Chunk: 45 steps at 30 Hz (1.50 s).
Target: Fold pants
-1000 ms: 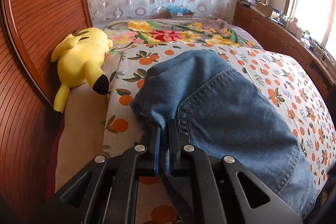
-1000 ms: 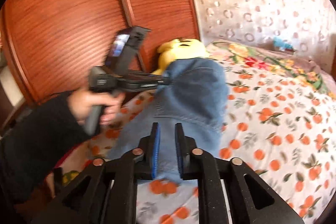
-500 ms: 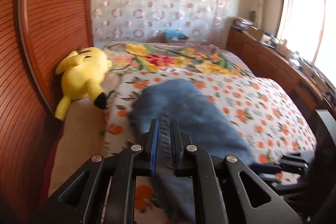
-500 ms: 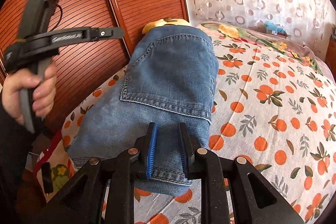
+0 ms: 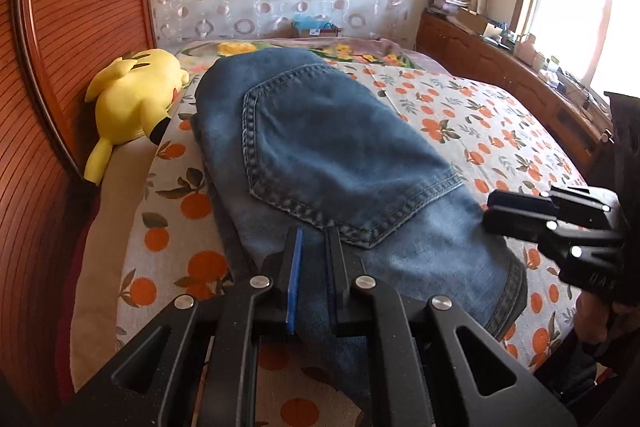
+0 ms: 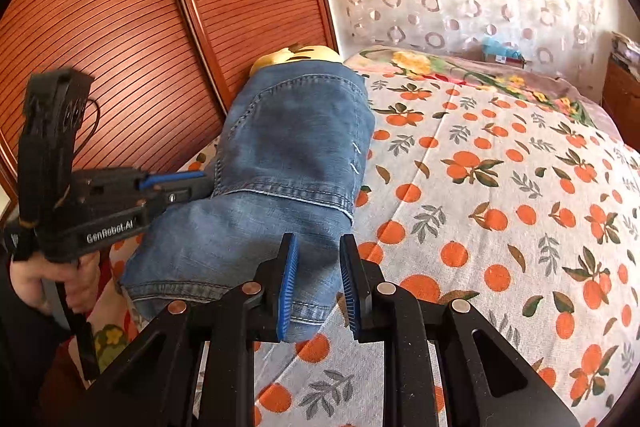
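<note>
The blue denim pants lie folded into a compact stack on the orange-print bedsheet, back pocket up; they also show in the right wrist view. My left gripper sits at the near edge of the stack with its jaws a small gap apart, cloth seen between them; it also shows in the right wrist view, fingertips touching the stack's left side. My right gripper is open over the waistband corner, holding nothing; it shows at the right of the left wrist view, beside the stack.
A yellow plush toy lies against the wooden headboard beside the pants. Wooden slatted panels stand left of the bed. A wooden sideboard with clutter runs along the window side. The bedsheet spreads to the right.
The pants were carried up and laid down as a folded stack. My right gripper's jaws have opened and let go of the denim. My left gripper came down to the stack's edge.
</note>
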Available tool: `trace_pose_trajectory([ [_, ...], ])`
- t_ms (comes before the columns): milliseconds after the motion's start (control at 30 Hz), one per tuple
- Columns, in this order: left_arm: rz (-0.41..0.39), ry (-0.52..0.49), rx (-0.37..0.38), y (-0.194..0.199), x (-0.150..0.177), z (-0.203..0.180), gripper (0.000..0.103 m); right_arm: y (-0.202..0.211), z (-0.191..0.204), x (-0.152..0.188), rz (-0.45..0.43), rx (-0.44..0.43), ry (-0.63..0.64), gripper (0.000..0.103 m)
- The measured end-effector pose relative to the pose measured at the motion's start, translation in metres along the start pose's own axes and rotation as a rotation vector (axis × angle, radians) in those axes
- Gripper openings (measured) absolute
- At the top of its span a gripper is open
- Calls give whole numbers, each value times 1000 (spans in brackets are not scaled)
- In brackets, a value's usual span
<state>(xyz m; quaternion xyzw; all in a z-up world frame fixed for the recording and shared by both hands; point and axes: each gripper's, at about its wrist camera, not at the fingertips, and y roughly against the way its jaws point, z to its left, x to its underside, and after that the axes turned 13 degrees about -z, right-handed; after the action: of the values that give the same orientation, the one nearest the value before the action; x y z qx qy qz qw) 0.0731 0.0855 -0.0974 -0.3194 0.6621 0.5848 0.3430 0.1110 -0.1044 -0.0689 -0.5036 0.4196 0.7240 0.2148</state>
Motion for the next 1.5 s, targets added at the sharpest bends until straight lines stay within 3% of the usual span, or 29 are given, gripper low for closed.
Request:
trace_pose_trajectory([
  [200,3,-7,-22,-6,8,-1,11,3,11,-3,-8,-49,-3,22],
  [367,-19,33,-42,11,3,3,12,-7,16,9,17,-61,41,22],
  [633,-85,60,24,54,13,-26,12,-12,14,12,21,-61,50,22],
  [800,-41,31,1,41,28,-30,13,-6,11,6,24,-78,16,22],
  [967,-32,60,26,35,31,-23,13,-10,0,-12,18,-53,51,22],
  [1200,-84,63,20,38,-3,-6,13,-36,-16,-60,10,-77,123,22],
  [1500,-88,40,-20,-29,-68,38,13,-112,-23,-116,9,-149,174,22],
])
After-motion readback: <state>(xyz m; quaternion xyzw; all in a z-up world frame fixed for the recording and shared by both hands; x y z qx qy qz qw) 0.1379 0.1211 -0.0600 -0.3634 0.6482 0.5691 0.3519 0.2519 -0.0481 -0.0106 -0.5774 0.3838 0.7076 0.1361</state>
